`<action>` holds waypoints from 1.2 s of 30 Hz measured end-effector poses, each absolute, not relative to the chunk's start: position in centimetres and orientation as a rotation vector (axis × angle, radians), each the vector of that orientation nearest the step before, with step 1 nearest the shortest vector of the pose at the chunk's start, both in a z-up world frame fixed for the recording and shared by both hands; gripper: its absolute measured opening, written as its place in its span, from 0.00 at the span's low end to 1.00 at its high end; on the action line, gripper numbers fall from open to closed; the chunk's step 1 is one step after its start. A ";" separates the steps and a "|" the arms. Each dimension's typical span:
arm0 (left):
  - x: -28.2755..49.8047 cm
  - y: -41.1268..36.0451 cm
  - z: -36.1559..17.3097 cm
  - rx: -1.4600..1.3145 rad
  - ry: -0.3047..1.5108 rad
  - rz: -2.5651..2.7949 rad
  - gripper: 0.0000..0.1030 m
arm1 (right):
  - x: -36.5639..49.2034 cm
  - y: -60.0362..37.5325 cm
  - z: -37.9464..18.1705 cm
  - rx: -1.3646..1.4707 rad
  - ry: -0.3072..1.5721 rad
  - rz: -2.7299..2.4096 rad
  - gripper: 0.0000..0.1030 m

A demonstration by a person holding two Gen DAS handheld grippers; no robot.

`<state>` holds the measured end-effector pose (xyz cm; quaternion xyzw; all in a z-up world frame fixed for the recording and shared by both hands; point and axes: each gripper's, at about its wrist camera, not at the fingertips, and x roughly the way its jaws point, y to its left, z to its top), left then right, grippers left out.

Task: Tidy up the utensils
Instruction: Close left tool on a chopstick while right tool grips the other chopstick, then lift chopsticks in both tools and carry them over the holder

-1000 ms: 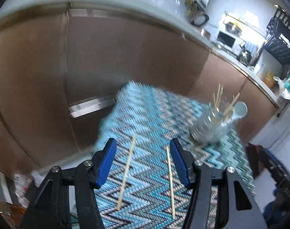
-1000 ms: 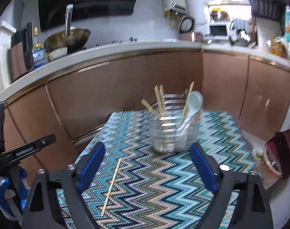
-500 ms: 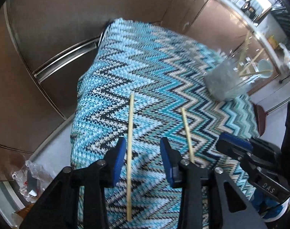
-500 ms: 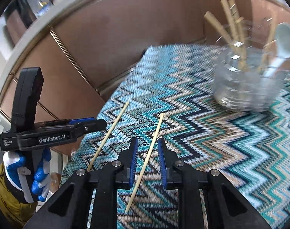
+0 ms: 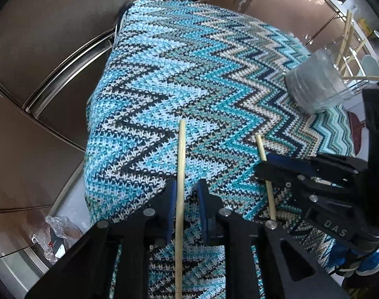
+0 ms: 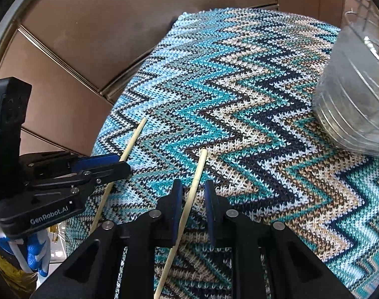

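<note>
Left wrist view: the surface [image 5: 189, 74] wears a knitted zigzag cloth in blues and tan, with brown cabinet fronts [image 5: 52, 37] behind. A clear holder [image 5: 316, 84] with chopsticks and a pale spoon stands at the far right. The left claw [image 5: 185, 194] is closing around one chopstick [image 5: 181, 154] – a gap shows on one side.

Right wrist view: the same cloth, the holder [image 6: 353, 104] at right. The right claw [image 6: 192, 194] is closing around the second chopstick [image 6: 198, 172] lying between its pads – not yet pinched.

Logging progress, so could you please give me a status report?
Left tongs closing round left chopstick; right tongs closing round right chopstick. Both flat on cloth. Nothing blocking.
</note>
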<state>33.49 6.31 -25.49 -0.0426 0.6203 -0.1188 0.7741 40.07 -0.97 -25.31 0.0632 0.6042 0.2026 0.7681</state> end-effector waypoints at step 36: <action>23.9 7.0 -14.1 -0.139 0.918 -0.206 0.05 | 29.7 -3.7 -14.7 0.218 0.954 0.460 0.05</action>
